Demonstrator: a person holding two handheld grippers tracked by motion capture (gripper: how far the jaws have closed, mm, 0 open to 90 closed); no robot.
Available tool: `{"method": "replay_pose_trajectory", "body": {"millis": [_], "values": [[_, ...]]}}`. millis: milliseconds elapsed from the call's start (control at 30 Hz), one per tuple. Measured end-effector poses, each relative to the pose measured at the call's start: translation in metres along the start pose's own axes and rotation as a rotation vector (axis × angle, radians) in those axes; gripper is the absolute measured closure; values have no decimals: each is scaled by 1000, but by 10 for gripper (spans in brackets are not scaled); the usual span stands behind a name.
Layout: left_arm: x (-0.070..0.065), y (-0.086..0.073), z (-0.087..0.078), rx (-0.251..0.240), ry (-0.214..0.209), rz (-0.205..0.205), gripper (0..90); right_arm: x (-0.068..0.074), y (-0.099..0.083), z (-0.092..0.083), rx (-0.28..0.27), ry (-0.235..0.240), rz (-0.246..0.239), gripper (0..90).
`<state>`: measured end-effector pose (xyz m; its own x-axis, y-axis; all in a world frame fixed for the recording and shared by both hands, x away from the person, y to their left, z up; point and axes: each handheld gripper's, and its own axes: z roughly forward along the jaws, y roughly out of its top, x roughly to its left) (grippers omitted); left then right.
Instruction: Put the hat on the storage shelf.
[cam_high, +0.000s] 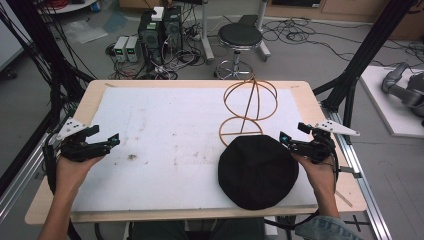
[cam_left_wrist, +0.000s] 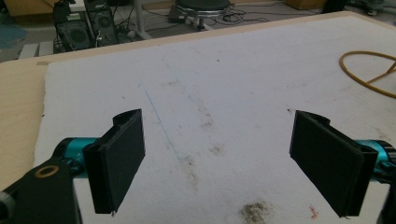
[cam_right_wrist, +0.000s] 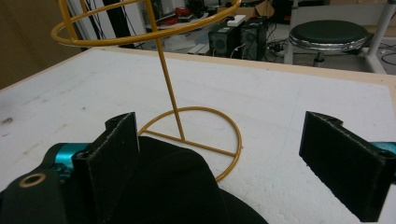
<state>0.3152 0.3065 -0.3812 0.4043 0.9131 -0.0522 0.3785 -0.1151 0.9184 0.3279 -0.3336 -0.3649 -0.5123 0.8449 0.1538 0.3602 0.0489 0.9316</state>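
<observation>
We see a wooden table (cam_high: 60, 200) under a stained white mat (cam_high: 165, 145). A black hat (cam_high: 257, 171) lies flat at its near right, overlapping the yellow wire stand's (cam_high: 248, 107) base ring. Both grippers — left (cam_high: 102, 141), right (cam_high: 292, 138) — hover with jaws spread, empty.

A round black hat (cam_high: 257, 171) lies flat on the white tabletop (cam_high: 165, 135), near its front right. Just behind it stands an upright yellow wire hat stand (cam_high: 248, 107), the hat's edge overlapping its ring base.
</observation>
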Motion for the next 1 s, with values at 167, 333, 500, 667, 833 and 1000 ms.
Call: {"method": "replay_pose_trajectory", "body": {"millis": [167, 333, 500, 667, 833, 1000], "values": [[0, 0, 1, 0, -6, 1, 184, -1, 0, -2, -11, 1, -2, 119], [1, 1, 0, -4, -8, -8, 183, 1, 0, -4, -12, 2, -1, 119], [2, 2, 0, -9, -16, -13, 183, 1, 1, -4, -21, 2, -8, 119], [2, 3, 2, -7, -16, -14, 183, 4, 1, -5, -15, 5, -13, 119], [0, 4, 3, -8, -23, -10, 183, 8, 2, -7, -25, 21, -21, 120], [-1, 4, 5, -4, -21, -11, 183, 17, 4, -5, -13, 73, -52, 119]]}}
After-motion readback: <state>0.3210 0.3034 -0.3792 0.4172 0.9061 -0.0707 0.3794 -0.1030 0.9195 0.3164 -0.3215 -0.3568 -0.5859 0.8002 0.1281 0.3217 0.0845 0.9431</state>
